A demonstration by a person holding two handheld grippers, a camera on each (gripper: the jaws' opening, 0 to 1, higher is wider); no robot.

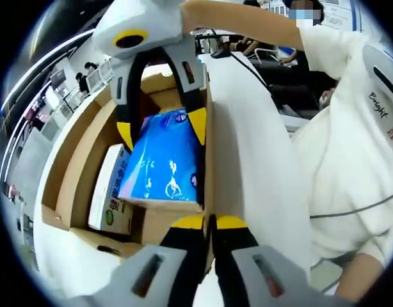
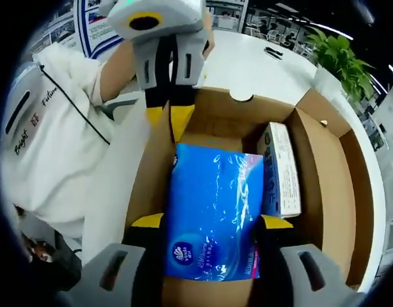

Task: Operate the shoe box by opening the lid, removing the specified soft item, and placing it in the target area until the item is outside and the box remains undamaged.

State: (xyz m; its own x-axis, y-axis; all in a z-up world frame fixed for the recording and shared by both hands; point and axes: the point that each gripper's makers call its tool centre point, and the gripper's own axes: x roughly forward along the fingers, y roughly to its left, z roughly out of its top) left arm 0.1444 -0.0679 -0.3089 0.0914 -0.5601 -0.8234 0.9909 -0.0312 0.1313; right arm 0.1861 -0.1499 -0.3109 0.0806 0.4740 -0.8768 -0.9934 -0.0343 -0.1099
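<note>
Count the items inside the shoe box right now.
2: a blue tissue pack between the right gripper jaws, and a small white carton beside it by the box wall. Anything beneath stays hidden.

- Bright, even indoor light falls from overhead in both views; ceiling strip lights show as pale streaks at the upper left of the left gripper view.
- The white tabletop (image 2: 260, 61) is nearly washed out, with little surface detail.
- The blue tissue pack (image 2: 212, 211) has a soft sheen on its plastic wrap.
- The inside of the cardboard box (image 1: 75, 173) is shaded along its walls; the shadows are soft.
- Strong fisheye bending curves the box edges and the tabletop edge.
- The background is slightly soft; near parts at the bottom are blurred.
</note>
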